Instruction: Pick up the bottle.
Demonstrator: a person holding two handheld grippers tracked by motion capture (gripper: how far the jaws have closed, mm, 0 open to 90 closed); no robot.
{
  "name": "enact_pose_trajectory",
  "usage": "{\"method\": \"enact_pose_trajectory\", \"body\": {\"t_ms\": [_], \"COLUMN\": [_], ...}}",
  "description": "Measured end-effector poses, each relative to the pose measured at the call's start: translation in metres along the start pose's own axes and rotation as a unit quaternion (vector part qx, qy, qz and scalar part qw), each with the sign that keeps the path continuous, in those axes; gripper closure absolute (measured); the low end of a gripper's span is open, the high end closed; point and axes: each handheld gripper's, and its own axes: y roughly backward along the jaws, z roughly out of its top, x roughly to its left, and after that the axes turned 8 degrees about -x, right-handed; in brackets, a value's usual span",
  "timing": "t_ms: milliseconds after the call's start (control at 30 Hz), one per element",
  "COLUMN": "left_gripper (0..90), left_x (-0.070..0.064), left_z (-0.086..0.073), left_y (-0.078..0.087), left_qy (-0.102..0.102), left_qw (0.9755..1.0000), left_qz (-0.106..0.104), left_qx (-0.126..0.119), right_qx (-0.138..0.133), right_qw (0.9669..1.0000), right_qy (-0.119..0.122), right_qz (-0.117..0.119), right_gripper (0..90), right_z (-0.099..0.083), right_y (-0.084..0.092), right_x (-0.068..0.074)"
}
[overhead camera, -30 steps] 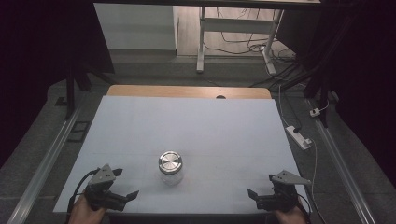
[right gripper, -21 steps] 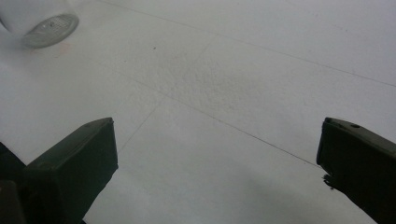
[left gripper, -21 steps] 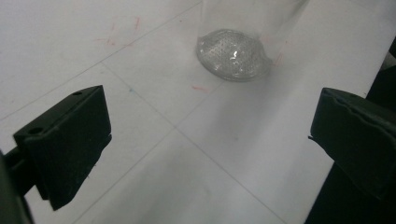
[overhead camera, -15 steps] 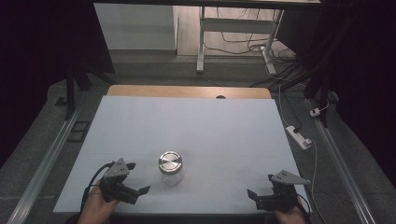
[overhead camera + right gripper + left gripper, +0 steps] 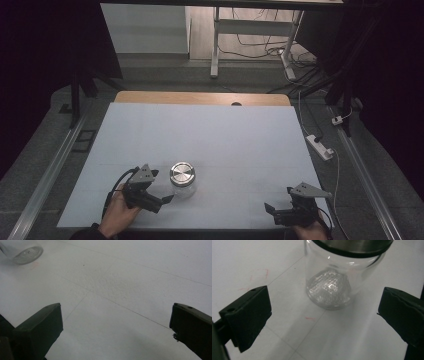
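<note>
A clear glass jar [image 5: 183,183] with a round brushed-metal lid [image 5: 182,172] stands near-left on the matte white table [image 5: 240,145], just right of the spread left gripper [image 5: 161,191]. The right gripper [image 5: 276,212], also spread, sits near-right.

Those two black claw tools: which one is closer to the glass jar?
The left gripper, at the person's left hand. Its open jaws face the jar right beside it, while the right gripper sits far off near the table's corner.

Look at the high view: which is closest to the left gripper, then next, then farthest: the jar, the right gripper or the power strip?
1. Jar, just beside the left gripper.
2. Right gripper, across the near edge.
3. Power strip, on the floor past the table's right side.
</note>
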Motion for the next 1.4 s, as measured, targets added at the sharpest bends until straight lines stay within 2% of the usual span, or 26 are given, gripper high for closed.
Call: {"method": "enact_pose_trajectory", "body": {"t_ms": [200, 333, 467, 600, 733, 933, 1067, 1133, 1167, 1400], "left_gripper": [0.0, 0.0, 0.0, 0.0, 0.0, 3.1, 8.4, 14.2, 15.3, 15.8], "left_x": [-0.003, -0.002, -0.001, -0.001, 0.001, 0.004, 0.005, 0.004, 0.003, 0.003], "left_z": [0.008, 0.014, 0.018, 0.021, 0.022, 0.022, 0.021, 0.021, 0.021, 0.021], "left_y": [-0.013, -0.02, -0.029, -0.037, -0.043, -0.045, -0.045, -0.045, -0.045, -0.045], "left_qy": [-0.012, -0.014, -0.025, -0.033, -0.033, -0.046, -0.054, -0.063, -0.068, -0.068], "left_qw": [0.9999, 0.9996, 0.9989, 0.9984, 0.998, 0.9974, 0.9962, 0.9951, 0.9949, 0.995], "left_qz": [-0.005, -0.023, -0.039, -0.047, -0.054, -0.054, -0.065, -0.073, -0.07, -0.069], "left_qx": [0.0, -0.006, -0.006, -0.004, -0.008, -0.013, -0.02, -0.024, -0.023, -0.022], "right_qx": [0.0, 0.001, 0.001, 0.001, 0.001, 0.001, 0.001, 0.001, 0.002, 0.002], "right_qw": [1.0, 1.0, 1.0, 1.0, 1.0, 1.0, 1.0, 1.0, 1.0, 1.0], "right_qy": [0.001, 0.001, 0.001, 0.002, 0.002, 0.002, 0.004, 0.003, 0.003, 0.003], "right_qz": [0.001, 0.001, 0.002, 0.003, 0.003, 0.004, 0.004, 0.004, 0.004, 0.004], "right_gripper": [0.0, 0.0, 0.0, 0.0, 0.0, 0.0, 0.0, 0.0, 0.0, 0.0], "right_z": [0.0, 0.0, 0.0, 0.0, 0.0, 0.0, 0.0, 0.0, 0.0, 0.0], "right_y": [0.0, 0.0, 0.0, 0.0, 0.0, 0.0, -0.001, -0.001, -0.001, -0.001], "right_x": [0.0, 0.0, 0.0, 0.0, 0.0, 0.0, 0.0, 0.0, 0.0, 0.0]}}
